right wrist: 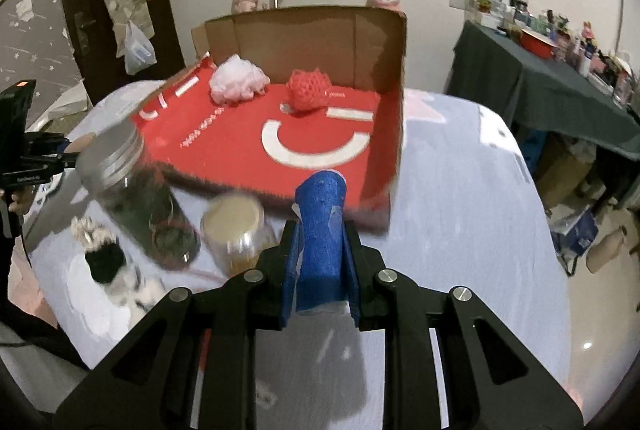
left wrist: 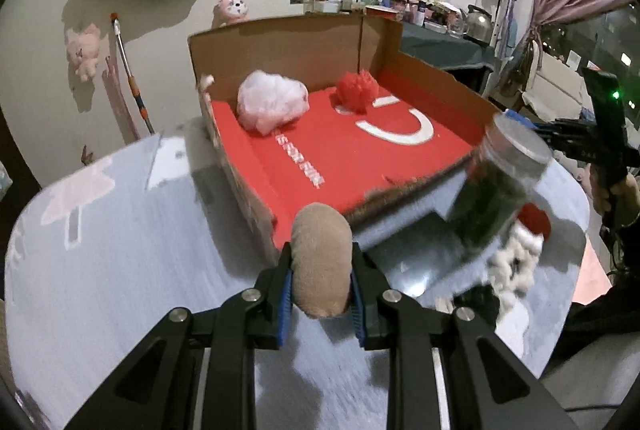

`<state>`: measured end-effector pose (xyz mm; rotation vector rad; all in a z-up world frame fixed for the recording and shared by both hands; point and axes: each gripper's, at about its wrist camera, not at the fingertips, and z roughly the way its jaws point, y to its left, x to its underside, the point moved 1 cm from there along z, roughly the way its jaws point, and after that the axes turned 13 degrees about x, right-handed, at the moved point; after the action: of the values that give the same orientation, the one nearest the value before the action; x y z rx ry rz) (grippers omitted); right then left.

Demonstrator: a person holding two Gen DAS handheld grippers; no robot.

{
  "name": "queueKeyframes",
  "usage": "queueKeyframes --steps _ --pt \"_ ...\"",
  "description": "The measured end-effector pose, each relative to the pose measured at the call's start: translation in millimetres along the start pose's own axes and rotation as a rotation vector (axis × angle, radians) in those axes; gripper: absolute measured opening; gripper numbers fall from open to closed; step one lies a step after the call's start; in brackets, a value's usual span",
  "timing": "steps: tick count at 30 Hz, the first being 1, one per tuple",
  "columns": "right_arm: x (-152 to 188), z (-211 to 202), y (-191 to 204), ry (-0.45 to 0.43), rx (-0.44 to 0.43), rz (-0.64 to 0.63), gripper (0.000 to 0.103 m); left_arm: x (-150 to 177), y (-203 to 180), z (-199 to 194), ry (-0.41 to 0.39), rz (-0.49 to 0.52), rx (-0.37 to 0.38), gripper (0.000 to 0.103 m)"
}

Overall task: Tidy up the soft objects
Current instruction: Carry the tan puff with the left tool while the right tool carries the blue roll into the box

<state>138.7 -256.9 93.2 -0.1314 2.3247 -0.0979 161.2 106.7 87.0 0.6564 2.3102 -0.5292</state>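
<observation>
My left gripper (left wrist: 320, 286) is shut on a tan plush piece (left wrist: 320, 262) just in front of the near edge of an open cardboard box with a red floor (left wrist: 340, 158). My right gripper (right wrist: 322, 270) is shut on a blue foam roll (right wrist: 322, 226) near the box's front right corner (right wrist: 384, 206). Inside the box lie a white fluffy ball (left wrist: 272, 102) (right wrist: 238, 80) and a red mesh ball (left wrist: 356, 90) (right wrist: 308, 90), both near the back wall.
A jar of dark contents with a silver lid (left wrist: 500, 186) (right wrist: 136, 190) and a smaller jar (right wrist: 236, 230) stand on the pale table. A black and white plush (right wrist: 108, 262) and a red soft item (left wrist: 534, 220) lie beside them. A cluttered table (right wrist: 560, 78) stands at the right.
</observation>
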Motion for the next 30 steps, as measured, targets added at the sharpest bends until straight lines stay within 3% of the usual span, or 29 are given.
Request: queueKeyframes --steps 8,15,23,30 --pt "-58.4 37.1 10.6 0.013 -0.006 -0.022 0.020 -56.9 9.1 31.6 0.031 -0.033 -0.010 0.025" --pt "-101.9 93.6 31.4 0.138 0.071 -0.087 0.020 -89.9 15.4 77.5 0.133 -0.038 -0.073 0.026" --pt "-120.6 155.5 41.8 0.292 0.114 -0.117 0.020 -108.1 23.7 129.5 0.261 -0.047 -0.135 0.028" --pt "-125.5 196.3 36.8 0.390 0.149 -0.100 0.020 -115.0 38.5 154.8 0.320 -0.072 -0.180 0.029"
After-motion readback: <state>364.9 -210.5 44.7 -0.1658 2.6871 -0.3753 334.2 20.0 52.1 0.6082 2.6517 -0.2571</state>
